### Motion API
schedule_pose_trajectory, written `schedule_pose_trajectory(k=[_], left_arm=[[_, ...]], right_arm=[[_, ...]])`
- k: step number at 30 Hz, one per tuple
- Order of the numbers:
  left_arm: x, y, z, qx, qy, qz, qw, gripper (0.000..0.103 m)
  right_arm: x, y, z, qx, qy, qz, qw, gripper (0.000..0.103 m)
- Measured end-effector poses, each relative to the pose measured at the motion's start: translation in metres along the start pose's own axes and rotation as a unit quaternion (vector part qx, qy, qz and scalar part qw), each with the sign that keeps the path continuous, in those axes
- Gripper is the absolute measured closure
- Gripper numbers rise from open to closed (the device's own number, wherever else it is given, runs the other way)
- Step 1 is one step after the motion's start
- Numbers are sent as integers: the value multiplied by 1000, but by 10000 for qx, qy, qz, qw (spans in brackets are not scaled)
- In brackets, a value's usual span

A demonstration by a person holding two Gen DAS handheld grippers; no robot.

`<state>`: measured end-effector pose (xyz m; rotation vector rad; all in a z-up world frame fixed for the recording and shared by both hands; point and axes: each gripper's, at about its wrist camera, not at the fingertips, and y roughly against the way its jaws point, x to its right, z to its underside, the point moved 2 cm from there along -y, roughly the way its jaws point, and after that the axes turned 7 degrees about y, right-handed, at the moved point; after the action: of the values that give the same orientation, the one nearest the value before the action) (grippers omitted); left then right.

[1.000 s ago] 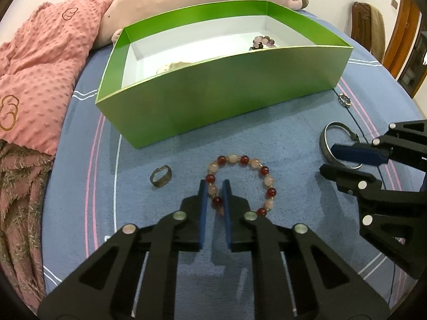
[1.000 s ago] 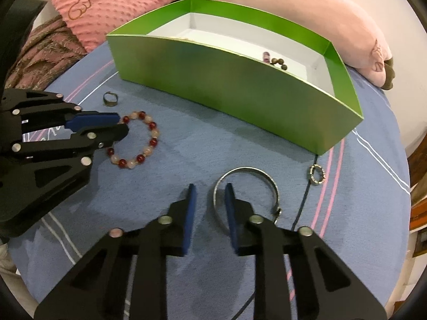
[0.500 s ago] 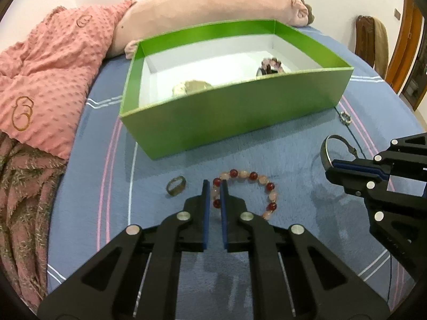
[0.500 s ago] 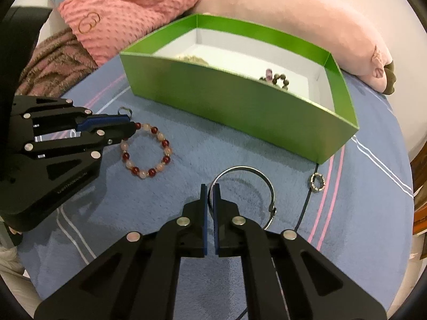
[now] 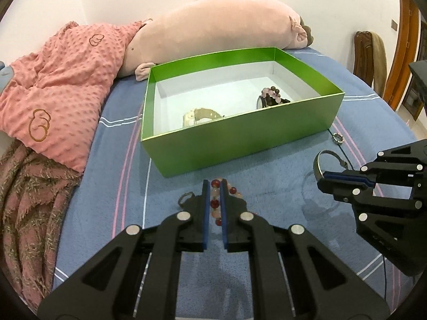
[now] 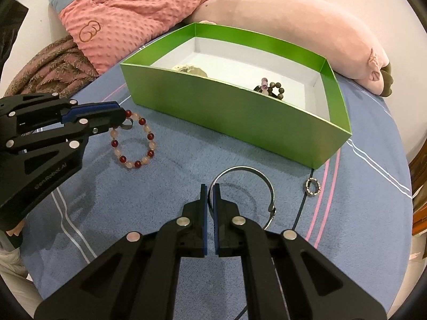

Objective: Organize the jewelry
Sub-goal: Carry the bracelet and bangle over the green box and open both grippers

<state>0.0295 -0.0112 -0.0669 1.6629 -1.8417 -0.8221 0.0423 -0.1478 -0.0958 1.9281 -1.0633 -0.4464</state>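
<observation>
My left gripper (image 5: 214,186) is shut on a bracelet of red and pale pink beads (image 5: 215,203), which hangs from its pads just above the blue bedspread; in the right wrist view the loop (image 6: 149,144) dangles from the left gripper (image 6: 121,118). My right gripper (image 6: 210,188) is shut on the rim of a silver bangle (image 6: 248,170), tilted up off the bed with its shadow below. It also shows in the left wrist view, the right gripper (image 5: 324,179) pinching the bangle (image 5: 318,161). A green box (image 5: 240,138) stands beyond both.
Inside the box (image 6: 226,106) lie a cream watch (image 5: 198,116) and a dark bead bracelet (image 5: 271,94). A small ring (image 5: 186,196) and a sparkly ring (image 6: 312,186) on a dark cord lie on the bed. A pink plush pillow (image 5: 213,29) and blankets (image 5: 53,93) lie behind and left.
Both grippers closed, the left on the bead bracelet and the right on the bangle. The left one then rose and lifted the bracelet off the bed; the bangle tipped up.
</observation>
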Motion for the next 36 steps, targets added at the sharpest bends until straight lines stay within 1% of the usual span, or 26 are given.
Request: schedule_pose_trajectory(k=[9,12,16,20,23,26,28,29,31,33,36], left_arm=[[-2,1,-1,13,56,40,10000,96],[-6,7,-7,219,160,27,9996,96],[-14,17,-14,276,331,-24,9991,96],[-15,33,-23,338,279,-56,9990,96],[-16,49,-39,340,233,9,9992,96],[-18,67,-62,534,235,9,9983,96],[-20,73,-80,712,332,-24,9969,96],[-20,72,-88,738,383,10,9965,96],[-20,65,-100,699,506,115,9962,96],[-18,54,-112,623,598,168,9961,96],[-17,35,-124,517,665,107,9964,96]], right_arm=[[3,-1,-1,14,-76,-29,10000,100],[6,5,-3,160,-160,-103,9997,100],[15,15,-7,384,-343,-223,9984,100],[21,29,-14,441,-467,-237,9977,100],[23,42,-22,436,-434,-168,9980,100],[33,66,-40,616,-467,-64,9970,100],[41,78,-52,765,-551,-21,9955,100],[46,84,-62,903,-629,18,9939,100],[53,87,-74,1010,-736,57,9921,100],[62,79,-88,1087,-928,89,9897,100],[74,60,-102,1043,-1182,122,9874,100]])
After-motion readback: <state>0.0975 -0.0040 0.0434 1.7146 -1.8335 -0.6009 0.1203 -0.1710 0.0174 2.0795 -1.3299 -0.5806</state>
